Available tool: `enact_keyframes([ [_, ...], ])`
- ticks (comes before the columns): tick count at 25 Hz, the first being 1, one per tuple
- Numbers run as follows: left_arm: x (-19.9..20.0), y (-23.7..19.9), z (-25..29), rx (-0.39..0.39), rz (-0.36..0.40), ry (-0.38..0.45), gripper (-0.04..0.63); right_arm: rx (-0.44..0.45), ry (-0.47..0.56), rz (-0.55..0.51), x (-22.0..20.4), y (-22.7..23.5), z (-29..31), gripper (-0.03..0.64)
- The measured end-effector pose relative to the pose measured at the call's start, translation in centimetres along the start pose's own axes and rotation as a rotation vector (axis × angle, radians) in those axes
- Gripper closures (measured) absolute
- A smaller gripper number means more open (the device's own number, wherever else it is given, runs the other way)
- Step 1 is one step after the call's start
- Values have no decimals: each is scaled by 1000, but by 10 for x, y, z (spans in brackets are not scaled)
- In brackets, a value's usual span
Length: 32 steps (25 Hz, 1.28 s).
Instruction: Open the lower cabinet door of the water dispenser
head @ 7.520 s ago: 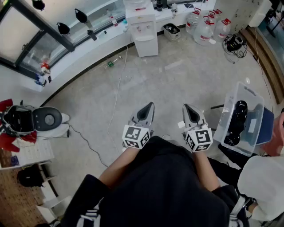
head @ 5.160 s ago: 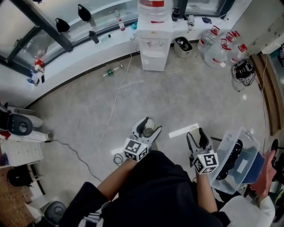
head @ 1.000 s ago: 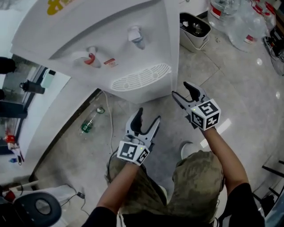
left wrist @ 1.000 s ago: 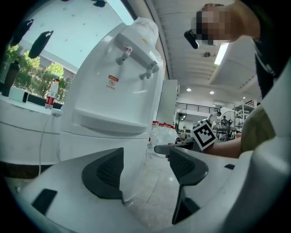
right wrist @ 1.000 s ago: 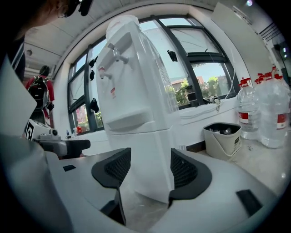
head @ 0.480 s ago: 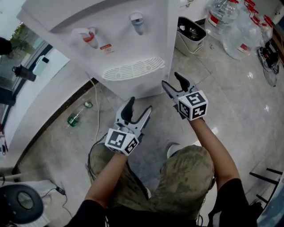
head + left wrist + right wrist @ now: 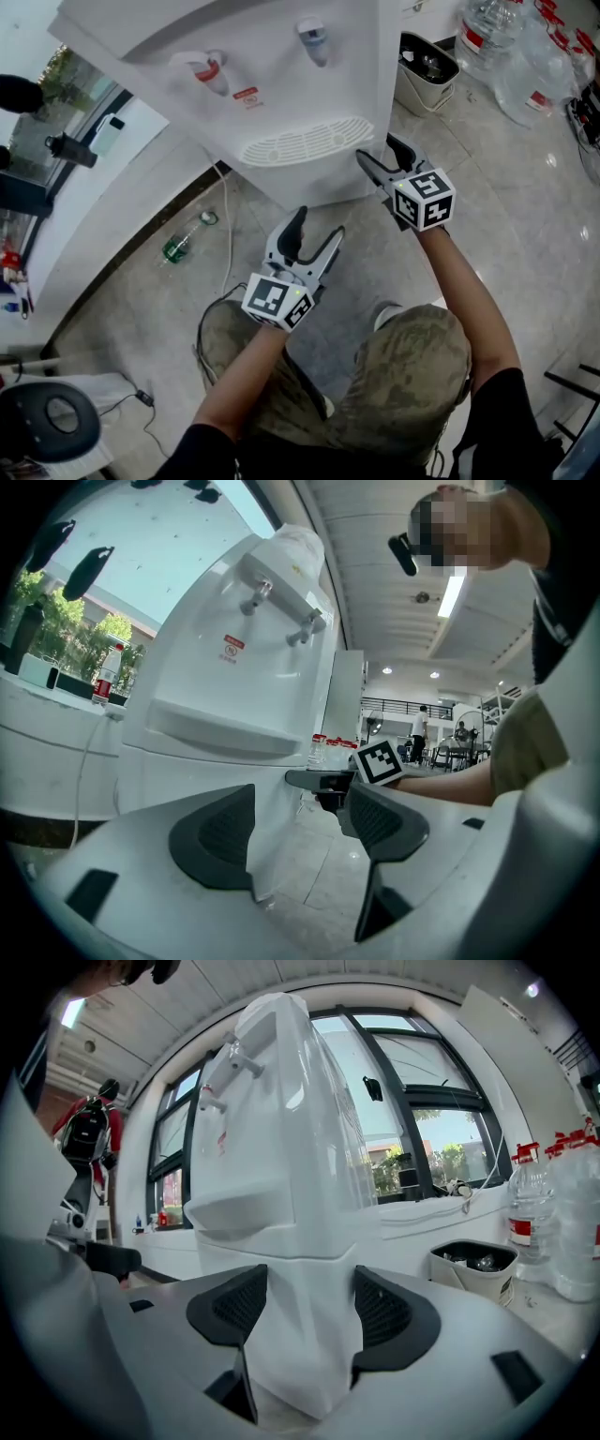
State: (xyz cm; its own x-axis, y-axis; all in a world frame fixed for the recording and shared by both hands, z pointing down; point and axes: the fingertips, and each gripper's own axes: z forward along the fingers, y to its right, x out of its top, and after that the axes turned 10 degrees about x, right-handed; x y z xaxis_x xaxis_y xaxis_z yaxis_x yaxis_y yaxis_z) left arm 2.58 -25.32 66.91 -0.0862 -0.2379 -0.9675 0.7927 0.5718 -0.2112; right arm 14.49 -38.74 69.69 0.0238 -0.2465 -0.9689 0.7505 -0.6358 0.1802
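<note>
One change matters: against a second earlier, the right claw has crossed the grey stone floor from open space to the right front corner of the tall white plastic water dispenser. It is now just under the slotted drip grille. Its jaws are opening, and in the right gripper view they straddle that corner with nothing pinched; the pads look clear of the plastic on both sides. The left claw has not shifted. It hangs over the floor in front of the dispenser, jaws apart and empty. The approach is about done while the door itself is untouched, so the next step calls for finding an edge or handle to hook.

The lower cabinet door is on the dispenser's front, below the drip grille. The dispenser stands at the floor's far edge against the white window ledge. From the head view the overhanging upper body hides nearly all of that front. In both gripper views the lower body shows as plain white, with no handle, seam or hinge side to be made out. Its base is cut off by the claws' own grey bodies.
</note>
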Motion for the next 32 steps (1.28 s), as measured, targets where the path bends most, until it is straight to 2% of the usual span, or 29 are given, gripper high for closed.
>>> enact_keyframes([
  [4,-6,-4,-1,-9,-16,-13,304,29,2,8,1,3,4,353],
  [7,-9,-2,-2,-11,-22,-22,304,92,4,25,-1,3,8,335],
  [9,-7,1,-1,-20,-63,-18,304,123,6,47,-1,4,7,334],
  [12,0,1,0,-24,-132,-4,304,119,4,68,1,4,7,335],
  [16,1,8,1,-34,-86,3,304,118,1,94,1,2,5,336],
  [19,1,9,-2,-32,-99,2,304,121,6,100,0,-1,-1,336],
  [28,-11,18,-14,-43,-72,-27,304,129,-24,19,-10,-21,-26,344],
  [32,-16,25,-19,-63,-64,-37,304,139,-38,-39,-16,-32,-41,391],
])
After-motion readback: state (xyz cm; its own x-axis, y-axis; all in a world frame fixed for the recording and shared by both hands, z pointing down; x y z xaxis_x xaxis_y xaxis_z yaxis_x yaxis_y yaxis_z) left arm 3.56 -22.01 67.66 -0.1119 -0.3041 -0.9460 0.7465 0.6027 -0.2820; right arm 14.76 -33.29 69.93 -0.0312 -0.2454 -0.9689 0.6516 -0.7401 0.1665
